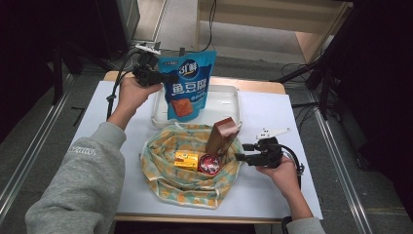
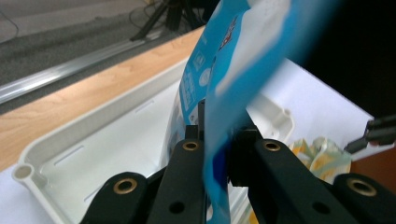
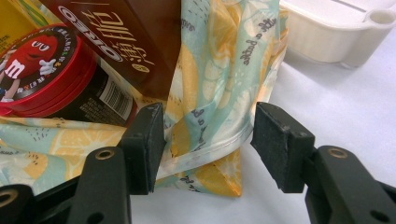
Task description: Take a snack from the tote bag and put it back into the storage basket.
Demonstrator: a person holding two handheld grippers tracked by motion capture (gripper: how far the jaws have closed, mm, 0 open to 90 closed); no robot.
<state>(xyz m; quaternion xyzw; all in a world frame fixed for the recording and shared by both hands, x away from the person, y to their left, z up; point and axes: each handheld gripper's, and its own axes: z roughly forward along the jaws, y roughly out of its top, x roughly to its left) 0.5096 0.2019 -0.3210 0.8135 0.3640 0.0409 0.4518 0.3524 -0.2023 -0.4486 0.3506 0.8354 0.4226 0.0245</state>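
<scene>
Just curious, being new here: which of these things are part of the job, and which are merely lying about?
In use:
left gripper, shut on the blue snack pouch
white tray
right gripper, open at the patterned cloth bag

Lying about:
brown carton
red-lidded tub
yellow box

Between the black jaws of the left gripper [image 2: 215,140] is a blue and white snack bag [image 1: 187,85]. Between the right gripper's [image 3: 208,140] black jaws is a cloth bag [image 3: 210,84] with yellow lemons on pale green. Beside its left jaw: a red tin [image 3: 39,70] and a brown box [image 3: 135,37].

High view overhead, looking forward-down; gripper views close, sharing white tray [image 1: 229,114].
</scene>
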